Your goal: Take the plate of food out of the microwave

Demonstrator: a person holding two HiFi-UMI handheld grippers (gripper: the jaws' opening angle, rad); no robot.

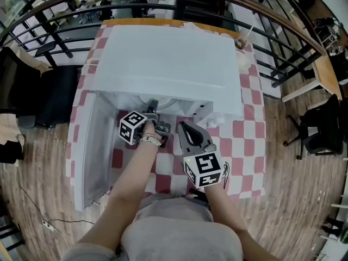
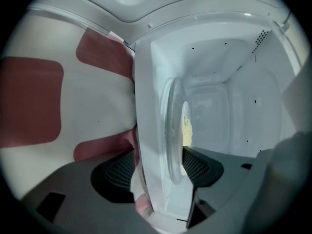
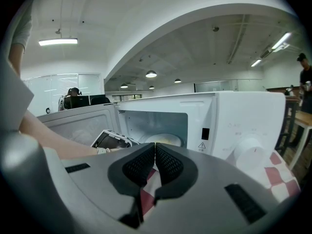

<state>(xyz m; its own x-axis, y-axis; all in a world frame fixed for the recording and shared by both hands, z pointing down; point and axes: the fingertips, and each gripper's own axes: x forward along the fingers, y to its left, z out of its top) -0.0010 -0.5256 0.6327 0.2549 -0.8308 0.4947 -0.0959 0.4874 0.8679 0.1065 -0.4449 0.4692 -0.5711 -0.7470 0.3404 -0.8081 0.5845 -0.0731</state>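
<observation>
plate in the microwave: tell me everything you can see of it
The plate is round, pale and glassy-looking, with a raised rim and yellowish food on top. It lies flat inside the open microwave, not yet out. The left gripper holds its jaws apart at the plate's near rim; whether a pad touches it can't be told.

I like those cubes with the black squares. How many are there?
2. One cube sits on the left gripper at the microwave's opening; the other on the right gripper, farther out from it. None seem hidden.

Grey right claw (image 3: pixel 155 147), black mesh pads (image 3: pixel 139 165), marker cube (image 1: pixel 204 170), grey shirt (image 1: pixel 179 230)
</observation>
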